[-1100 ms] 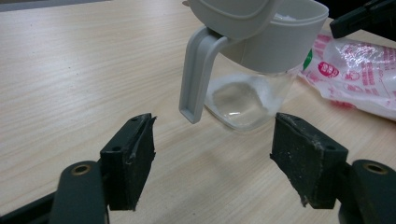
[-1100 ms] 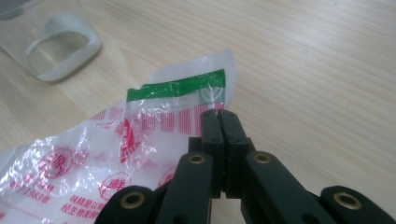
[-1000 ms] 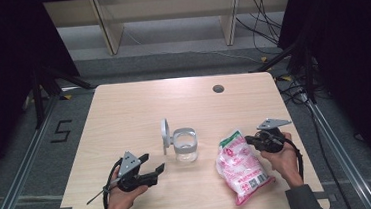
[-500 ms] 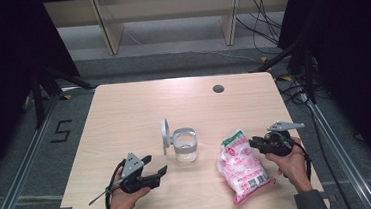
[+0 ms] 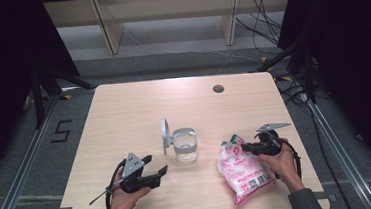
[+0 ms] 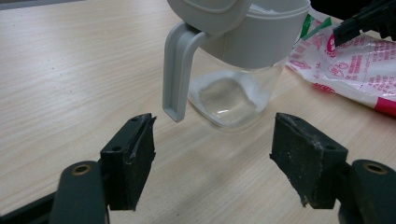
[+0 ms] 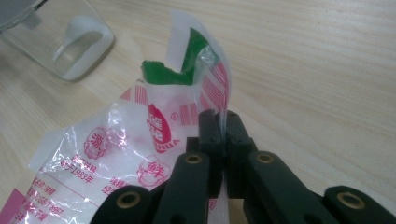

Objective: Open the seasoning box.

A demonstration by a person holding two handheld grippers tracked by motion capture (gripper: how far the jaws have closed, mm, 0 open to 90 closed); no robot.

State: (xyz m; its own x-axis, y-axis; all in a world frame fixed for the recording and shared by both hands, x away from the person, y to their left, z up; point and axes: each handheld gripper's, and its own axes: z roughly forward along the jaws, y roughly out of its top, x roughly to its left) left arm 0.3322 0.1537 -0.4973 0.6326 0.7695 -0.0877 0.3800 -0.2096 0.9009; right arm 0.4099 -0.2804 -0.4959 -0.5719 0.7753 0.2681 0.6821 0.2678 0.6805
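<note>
Numeral "5" on floor marking (image 5: pixel 61 131), "1983" and red Chinese characters on plastic bag (image 7: pixel 140 154)

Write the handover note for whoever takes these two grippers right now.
Right gripper: jaws have just closed, now shut on the top edge of the pink-and-white bag, which lies on the table at the right, near edge.
Left gripper: open, holding nothing, aimed at the glass jar but apart from it.
Jar: upright at mid-table, its grey lid flipped open, a little white stuff at the bottom.
Done: lid open, bag pinched.
Left, by the look of it: lift the bag and tip its contents into the jar, probably steadying the jar with the left gripper, then shut the lid.
</note>
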